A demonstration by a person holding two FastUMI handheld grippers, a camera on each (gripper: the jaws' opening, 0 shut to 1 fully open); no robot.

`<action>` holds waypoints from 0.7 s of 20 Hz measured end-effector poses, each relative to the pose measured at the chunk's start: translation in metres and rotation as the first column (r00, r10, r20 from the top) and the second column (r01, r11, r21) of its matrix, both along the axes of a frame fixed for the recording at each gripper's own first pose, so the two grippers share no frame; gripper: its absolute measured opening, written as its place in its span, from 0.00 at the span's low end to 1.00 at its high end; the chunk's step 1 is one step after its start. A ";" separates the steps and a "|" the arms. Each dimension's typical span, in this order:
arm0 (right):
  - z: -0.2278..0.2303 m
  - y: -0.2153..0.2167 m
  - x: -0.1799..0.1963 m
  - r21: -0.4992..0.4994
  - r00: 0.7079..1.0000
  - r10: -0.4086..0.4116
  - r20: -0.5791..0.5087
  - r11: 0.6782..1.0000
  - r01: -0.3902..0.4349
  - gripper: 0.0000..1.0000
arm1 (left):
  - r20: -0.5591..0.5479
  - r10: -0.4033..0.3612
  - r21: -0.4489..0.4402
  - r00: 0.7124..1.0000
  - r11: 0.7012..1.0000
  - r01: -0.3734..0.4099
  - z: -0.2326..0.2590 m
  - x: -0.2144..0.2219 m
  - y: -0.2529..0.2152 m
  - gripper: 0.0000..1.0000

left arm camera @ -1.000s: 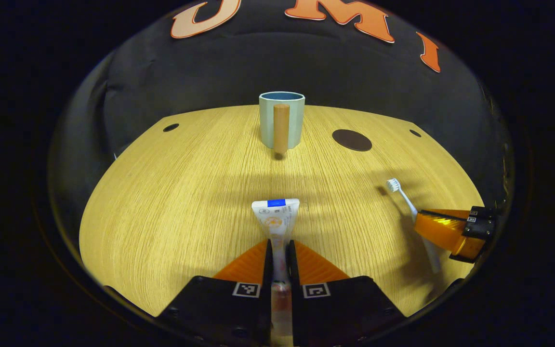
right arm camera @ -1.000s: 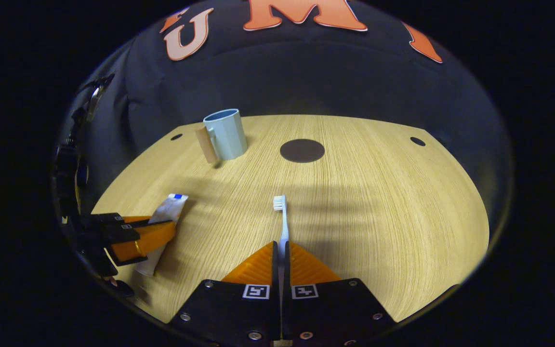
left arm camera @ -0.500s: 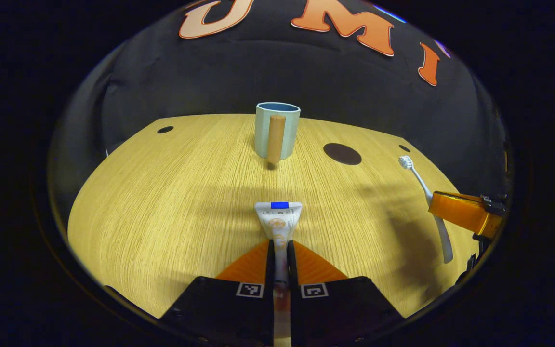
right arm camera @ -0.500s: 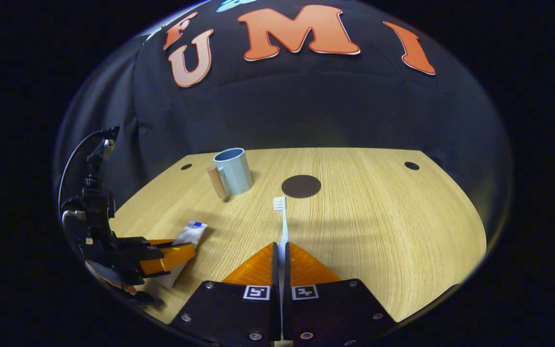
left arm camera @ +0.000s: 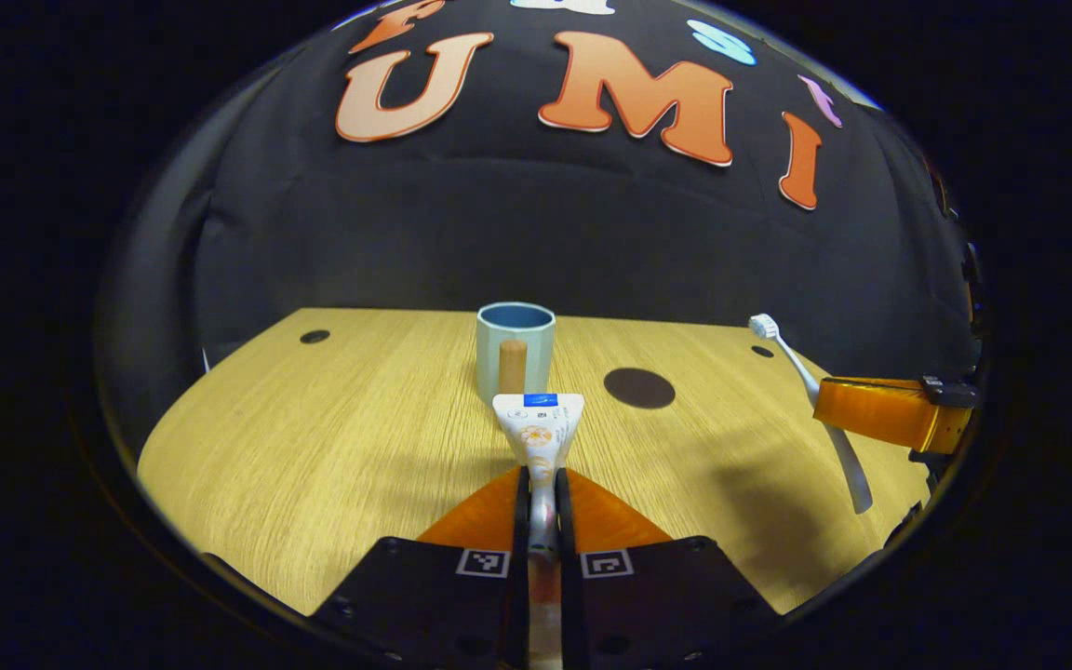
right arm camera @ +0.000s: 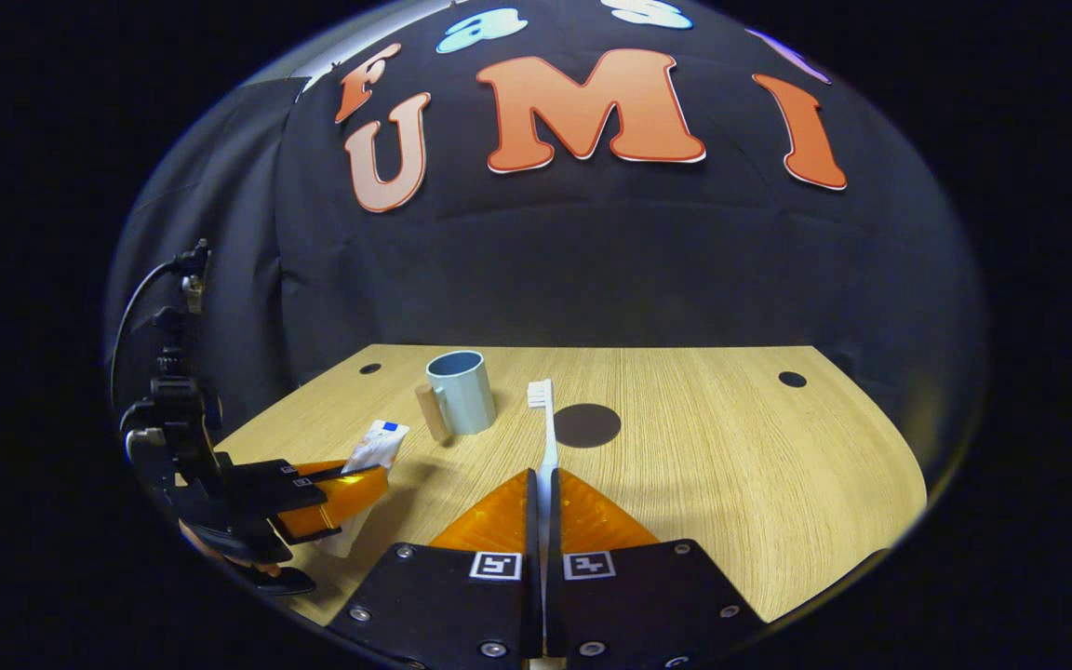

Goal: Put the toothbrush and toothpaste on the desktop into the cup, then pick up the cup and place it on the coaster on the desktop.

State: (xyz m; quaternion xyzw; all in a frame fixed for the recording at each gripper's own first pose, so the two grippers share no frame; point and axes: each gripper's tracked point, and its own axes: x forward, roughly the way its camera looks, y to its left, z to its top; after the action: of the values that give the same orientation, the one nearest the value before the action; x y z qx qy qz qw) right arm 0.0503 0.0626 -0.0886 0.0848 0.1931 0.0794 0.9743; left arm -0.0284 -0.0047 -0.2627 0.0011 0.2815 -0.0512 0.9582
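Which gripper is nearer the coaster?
Right, marginally. The right gripper, holding the toothbrush, points just beside the coaster; the left gripper, holding the toothpaste, faces the cup.

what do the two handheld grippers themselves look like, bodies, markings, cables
Each gripper, left and right, has a black screwed body carrying two square black-and-white coded markers behind wedge-shaped jaws. In the right gripper view, a thin black cable loops above the left one.

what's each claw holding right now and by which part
The left claw grips the toothpaste by its lower body; the right claw grips the toothbrush by its handle.
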 end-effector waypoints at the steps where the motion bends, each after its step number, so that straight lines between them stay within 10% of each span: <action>1: 0.003 -0.002 0.003 0.005 1.000 -0.004 0.008 1.000 0.004 0.02 | 0.039 0.001 0.002 0.999 1.000 -0.001 0.010 0.003 0.002 0.13; 14: 0.040 -0.016 0.045 -0.021 0.992 -0.042 0.118 0.999 0.045 0.02 | 0.306 0.037 -0.035 0.951 0.999 -0.028 0.088 0.111 0.019 0.13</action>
State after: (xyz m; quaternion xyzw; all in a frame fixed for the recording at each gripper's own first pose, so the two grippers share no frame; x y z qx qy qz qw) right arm 0.0957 0.0470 -0.0487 0.0726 0.1345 0.0605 0.9864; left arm 0.0829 0.0142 -0.1750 -0.0102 0.1284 -0.0389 0.9909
